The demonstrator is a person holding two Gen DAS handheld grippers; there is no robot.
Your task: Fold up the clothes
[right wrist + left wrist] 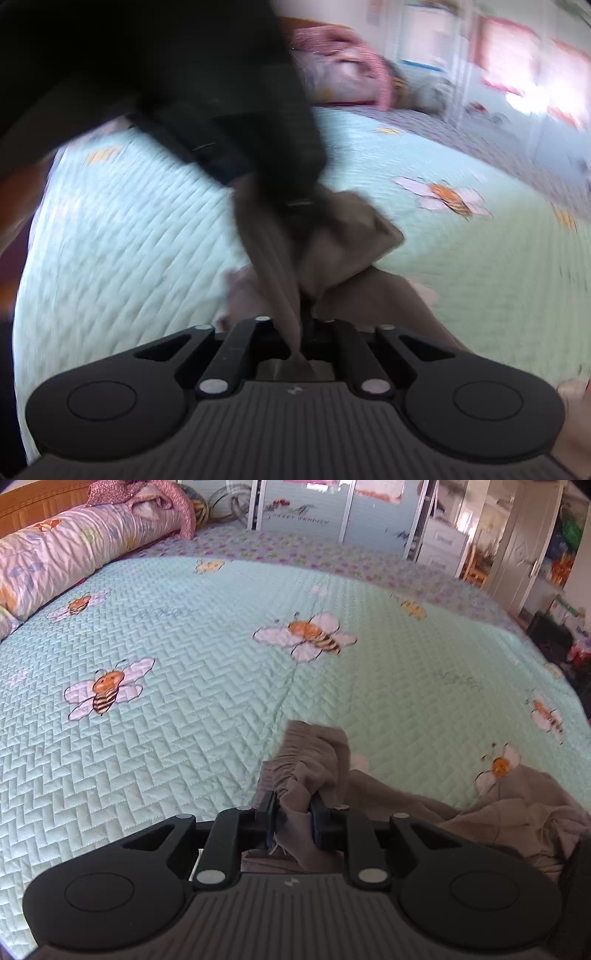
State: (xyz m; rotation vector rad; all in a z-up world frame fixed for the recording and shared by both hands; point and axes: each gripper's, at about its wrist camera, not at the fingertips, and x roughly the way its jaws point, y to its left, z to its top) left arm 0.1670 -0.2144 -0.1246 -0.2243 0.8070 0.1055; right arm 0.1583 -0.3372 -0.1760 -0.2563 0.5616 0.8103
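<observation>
**Both grippers pinching brown cloth over the bee quilt**

Starting at the left gripper [293,818]: jaws narrowed to a small gap, clamped on a gathered bunch of the brown garment [314,760], puckered edge standing up toward 12 o'clock. Rest of the cloth trailing off to 3 o'clock, rumpled on the green quilt [184,738]. Over to the right gripper [304,325]: jaws all but shut, a thin strip of the same brown fabric running down between them, picture heavily blurred.

Risks from here, as a judgement: thin pinch on the right likely to slip if pulled hard; left's bunched hold may drag in extra layers and spoil the fold line.

Left view alone gives a sharp look at the pillow roll [74,550] at 10 o'clock and the wardrobe doors [303,509] at 12. Right view alone shows a dark sleeve [184,92] looming at 11 o'clock above the cloth.
</observation>
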